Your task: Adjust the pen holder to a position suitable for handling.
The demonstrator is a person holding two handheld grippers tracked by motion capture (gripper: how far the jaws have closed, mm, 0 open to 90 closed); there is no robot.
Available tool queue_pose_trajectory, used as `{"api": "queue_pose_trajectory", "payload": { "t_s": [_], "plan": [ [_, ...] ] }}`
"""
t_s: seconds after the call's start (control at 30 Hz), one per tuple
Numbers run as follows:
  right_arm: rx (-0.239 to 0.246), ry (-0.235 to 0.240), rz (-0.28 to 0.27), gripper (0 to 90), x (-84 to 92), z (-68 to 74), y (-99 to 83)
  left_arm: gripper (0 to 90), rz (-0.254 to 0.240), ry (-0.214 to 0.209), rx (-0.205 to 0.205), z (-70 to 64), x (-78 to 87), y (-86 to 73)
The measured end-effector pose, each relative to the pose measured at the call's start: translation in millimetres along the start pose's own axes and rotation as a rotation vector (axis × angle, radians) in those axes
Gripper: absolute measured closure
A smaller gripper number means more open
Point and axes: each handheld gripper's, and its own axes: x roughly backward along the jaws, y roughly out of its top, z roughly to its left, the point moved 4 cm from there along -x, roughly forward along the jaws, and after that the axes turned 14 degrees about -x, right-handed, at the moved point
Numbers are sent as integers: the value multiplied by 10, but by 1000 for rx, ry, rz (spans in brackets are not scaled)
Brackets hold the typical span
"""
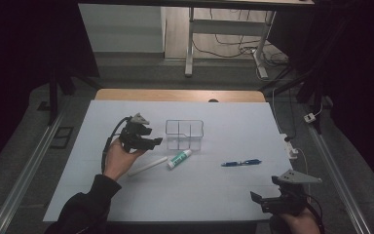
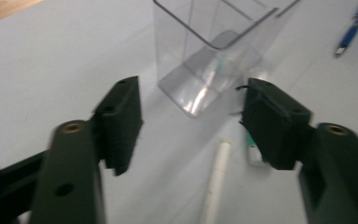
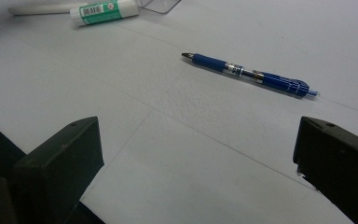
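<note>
A clear divided box (image 1: 184, 134) (image 2: 205, 51) stands mid-table. Just in front of it lie a white-and-green glue stick (image 1: 179, 159) (image 3: 105, 11) and a thin white rod (image 1: 147, 166) (image 2: 216, 179). My left gripper (image 1: 157, 142) (image 2: 191, 119) hovers left of the box, above the rod, open with nothing between its jaws. A blue pen (image 1: 241, 163) (image 3: 249, 74) (image 2: 353, 28) lies to the right. My right gripper (image 1: 255, 197) (image 3: 198, 158) rests near the front right edge, open and empty, with the pen ahead of it.
White sheeting (image 1: 209, 190) covers the table, with a wooden strip (image 1: 175, 95) showing at the far edge. A white power block (image 1: 291, 146) and cables sit at the right edge. Metal rails run along both sides, and a desk frame (image 1: 190, 44) stands beyond.
</note>
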Motion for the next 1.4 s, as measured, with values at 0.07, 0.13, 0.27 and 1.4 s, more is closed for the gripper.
{"api": "queue_pose_trajectory", "payload": {
  "t_s": [0.07, 0.13, 0.27, 1.4],
  "plan": [
    [1, 1, -1, 9, 1, 0, 1, 313, -11, -9, -4, -48, 82, -26],
    [1, 1, 0, 9, 0, 1, 1, 232, -16, -18, -7, -101, 159, -57],
    [1, 3, 0, 9, 0, 0, 1, 149, -35, -46, -9, -204, 317, -152],
    [2, 4, 2, 9, 0, 3, 3, 0, -128, -29, 94, -752, 1225, -1155]
  ]
}}
